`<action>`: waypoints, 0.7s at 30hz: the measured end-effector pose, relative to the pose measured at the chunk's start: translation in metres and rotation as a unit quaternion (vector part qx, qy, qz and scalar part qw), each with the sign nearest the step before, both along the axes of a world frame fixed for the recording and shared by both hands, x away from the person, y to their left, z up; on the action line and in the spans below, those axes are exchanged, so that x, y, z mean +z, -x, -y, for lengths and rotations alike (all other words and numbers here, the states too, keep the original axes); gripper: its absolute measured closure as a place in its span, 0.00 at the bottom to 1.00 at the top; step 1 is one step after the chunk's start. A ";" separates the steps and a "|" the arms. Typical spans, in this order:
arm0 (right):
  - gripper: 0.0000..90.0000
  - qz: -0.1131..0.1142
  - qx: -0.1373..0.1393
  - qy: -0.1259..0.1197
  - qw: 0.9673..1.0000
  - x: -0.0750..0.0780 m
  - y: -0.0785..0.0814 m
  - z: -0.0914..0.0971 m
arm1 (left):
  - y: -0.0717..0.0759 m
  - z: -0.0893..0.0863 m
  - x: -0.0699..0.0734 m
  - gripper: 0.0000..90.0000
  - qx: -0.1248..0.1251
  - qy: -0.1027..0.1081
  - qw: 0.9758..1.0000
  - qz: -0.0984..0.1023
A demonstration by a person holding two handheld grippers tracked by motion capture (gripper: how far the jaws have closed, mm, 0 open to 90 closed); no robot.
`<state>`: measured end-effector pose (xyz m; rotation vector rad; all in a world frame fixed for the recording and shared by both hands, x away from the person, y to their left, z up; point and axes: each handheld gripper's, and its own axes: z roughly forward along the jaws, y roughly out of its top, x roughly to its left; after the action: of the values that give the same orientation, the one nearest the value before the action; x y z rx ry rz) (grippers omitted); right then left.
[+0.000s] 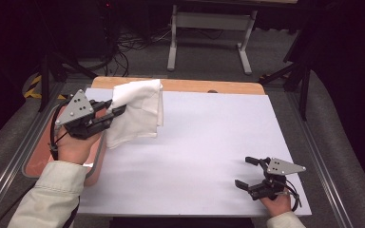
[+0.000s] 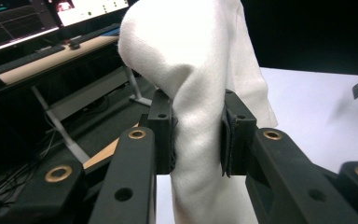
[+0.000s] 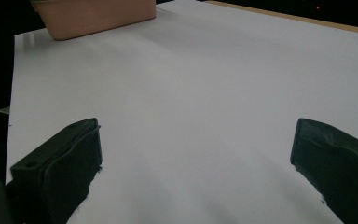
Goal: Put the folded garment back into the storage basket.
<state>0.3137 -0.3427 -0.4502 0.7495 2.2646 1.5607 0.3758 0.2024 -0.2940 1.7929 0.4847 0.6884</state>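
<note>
A white cloth (image 1: pixel 138 111) hangs bunched above the far left part of the white table top (image 1: pixel 204 142). My left gripper (image 1: pixel 115 110) is shut on it. In the left gripper view the cloth (image 2: pixel 191 93) is pinched between both black pads (image 2: pixel 228 140) and drapes above and below them. My right gripper (image 1: pixel 246 172) rests low over the near right corner of the table, open, with nothing between its jaws. In the right gripper view its jaws stand wide apart around the right gripper (image 3: pixel 196 168) midpoint over bare white surface.
A salmon-pink tray (image 1: pixel 35 161) sits at the table's left edge under my left hand; its wall (image 3: pixel 93 16) shows in the right gripper view. A wooden strip (image 1: pixel 218 86) borders the far edge. Table legs (image 1: pixel 209 38) and cables stand beyond.
</note>
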 end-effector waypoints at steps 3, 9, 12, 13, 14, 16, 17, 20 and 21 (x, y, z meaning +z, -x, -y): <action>0.03 0.000 0.000 0.001 1.000 0.000 0.000 0.000 | 0.001 -0.005 0.001 0.78 0.005 -0.003 1.000 0.002; 0.03 0.001 -0.002 0.001 1.000 0.000 0.000 0.000 | 0.006 -0.020 0.003 0.78 0.024 -0.002 1.000 0.008; 0.03 0.002 -0.003 0.002 1.000 0.000 0.000 0.000 | 0.009 -0.031 0.003 0.78 0.035 0.004 0.999 0.008; 0.03 0.002 -0.003 0.002 1.000 0.000 0.000 0.000 | 0.010 -0.034 0.003 0.78 0.039 0.003 0.999 0.008; 0.03 0.002 -0.003 0.002 1.000 0.000 0.000 0.000 | 0.011 -0.036 0.003 0.78 0.041 0.003 0.999 0.010; 0.03 0.002 -0.003 0.002 1.000 0.000 0.000 0.000 | 0.012 -0.040 0.004 0.78 0.048 -0.001 0.999 0.010; 0.03 0.002 -0.004 0.002 1.000 0.000 0.000 0.000 | 0.013 -0.042 0.004 0.78 0.050 -0.001 0.999 0.010; 0.03 0.004 -0.005 0.003 1.000 0.000 0.000 0.000 | 0.016 -0.051 0.006 0.78 0.060 0.000 0.998 0.013; 0.03 0.004 -0.005 0.003 1.000 0.000 0.000 0.000 | 0.017 -0.053 0.006 0.78 0.063 -0.001 0.998 0.013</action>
<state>0.3132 -0.3423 -0.4502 0.7500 2.2567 1.5490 0.3586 0.2555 -0.2877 1.7633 0.5839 0.7990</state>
